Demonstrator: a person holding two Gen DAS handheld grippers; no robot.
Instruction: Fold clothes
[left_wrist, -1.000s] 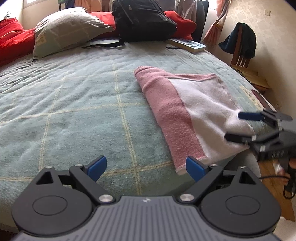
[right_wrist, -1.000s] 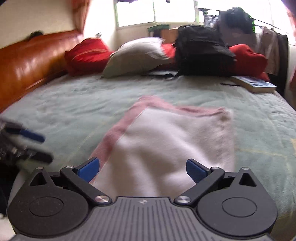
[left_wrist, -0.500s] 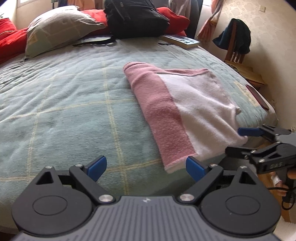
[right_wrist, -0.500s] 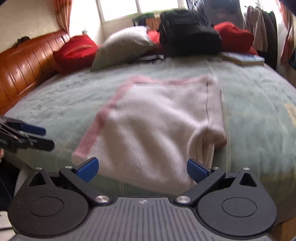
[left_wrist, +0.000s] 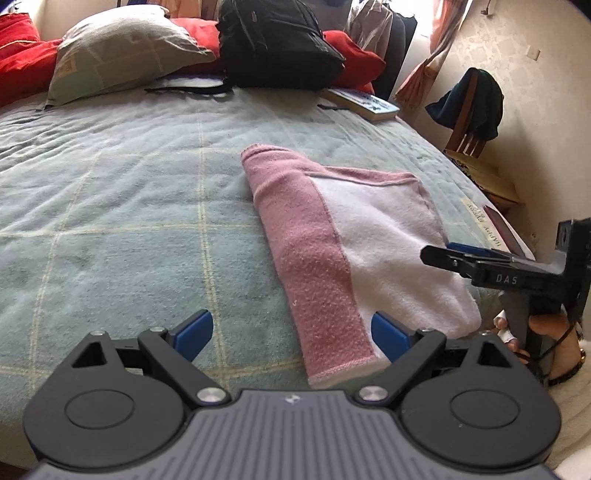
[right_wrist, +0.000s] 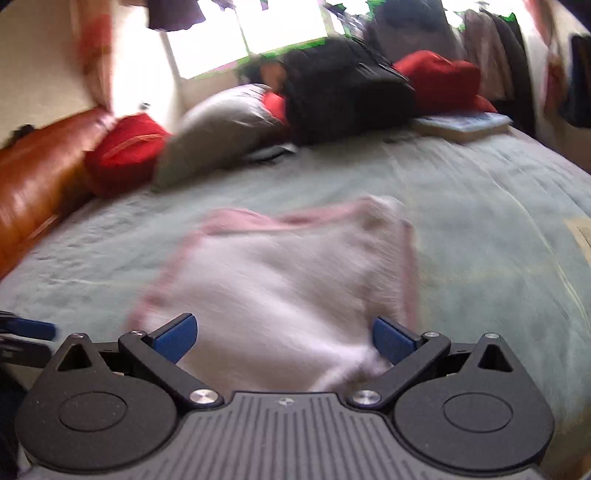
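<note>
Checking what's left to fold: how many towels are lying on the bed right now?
1. A pink and white towel lies folded on the bed cover, near the edge by both grippers. More could be hidden behind the backpack or pillows.

Left gripper (left_wrist: 291, 332): jaws spread wide, blue fingertips (left_wrist: 194, 329) well apart, nothing between them. Right gripper (right_wrist: 284, 338): jaws likewise spread wide and empty; the view is motion-blurred. In the left wrist view it sits ahead and to the right, carried by a hand (left_wrist: 546, 326) around its grip.
</note>
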